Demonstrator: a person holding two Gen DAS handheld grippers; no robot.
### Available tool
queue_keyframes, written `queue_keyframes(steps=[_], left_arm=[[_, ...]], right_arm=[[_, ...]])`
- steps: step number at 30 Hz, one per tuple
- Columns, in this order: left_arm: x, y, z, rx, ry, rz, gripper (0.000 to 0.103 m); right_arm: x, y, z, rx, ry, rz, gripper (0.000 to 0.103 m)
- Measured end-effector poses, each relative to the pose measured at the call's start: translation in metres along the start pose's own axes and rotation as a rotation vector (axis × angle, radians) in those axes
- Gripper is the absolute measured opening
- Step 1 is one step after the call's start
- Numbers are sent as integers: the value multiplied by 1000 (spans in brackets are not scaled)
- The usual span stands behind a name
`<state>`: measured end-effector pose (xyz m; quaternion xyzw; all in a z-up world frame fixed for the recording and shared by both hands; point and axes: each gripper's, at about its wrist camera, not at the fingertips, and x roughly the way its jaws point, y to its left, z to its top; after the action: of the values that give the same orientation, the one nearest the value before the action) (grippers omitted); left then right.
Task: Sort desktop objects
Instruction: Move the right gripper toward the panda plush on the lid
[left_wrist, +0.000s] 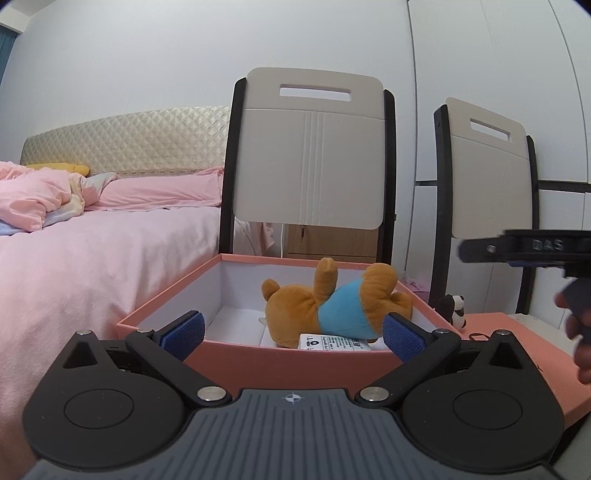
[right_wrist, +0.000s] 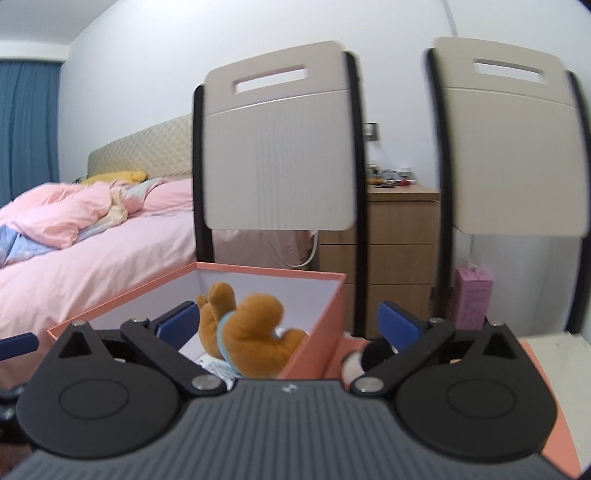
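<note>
A brown plush bear in a blue shirt (left_wrist: 328, 310) lies on its back inside an open pink box (left_wrist: 162, 299). My left gripper (left_wrist: 291, 334) is open and empty, just before the box's near wall. A small black-and-white panda toy (left_wrist: 452, 308) stands right of the box on the pink lid (left_wrist: 517, 332). In the right wrist view the bear (right_wrist: 247, 328) lies in the box (right_wrist: 317, 332), and the panda (right_wrist: 365, 358) sits low between my fingers. My right gripper (right_wrist: 288, 325) is open and empty above the box's right corner.
Two folding chair backs (left_wrist: 310, 155) (left_wrist: 491, 177) stand behind the box. A bed with pink bedding (left_wrist: 92, 240) fills the left. A wooden drawer unit (right_wrist: 391, 236) and a pink carton (right_wrist: 472, 295) stand behind. The right hand and gripper body show at the right edge (left_wrist: 535, 247).
</note>
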<state>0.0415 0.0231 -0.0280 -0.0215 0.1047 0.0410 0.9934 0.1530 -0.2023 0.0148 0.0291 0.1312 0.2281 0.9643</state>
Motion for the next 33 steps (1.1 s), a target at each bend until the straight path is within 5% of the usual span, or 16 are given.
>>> queue_keyframes(steps=[5,13,33], left_arm=[[-1,-9,-4,30,-17,-8,103],[-4,-23,-11,52,-37,-27,103],[-6,-27,-13,54,-40,-39,103]], right_arm=[[-39,-3,-28,2,-47,-100,103],[-74,0,-61,-40,-66,-127,103],[-71,-6,-80,-9,-4,-180,103]])
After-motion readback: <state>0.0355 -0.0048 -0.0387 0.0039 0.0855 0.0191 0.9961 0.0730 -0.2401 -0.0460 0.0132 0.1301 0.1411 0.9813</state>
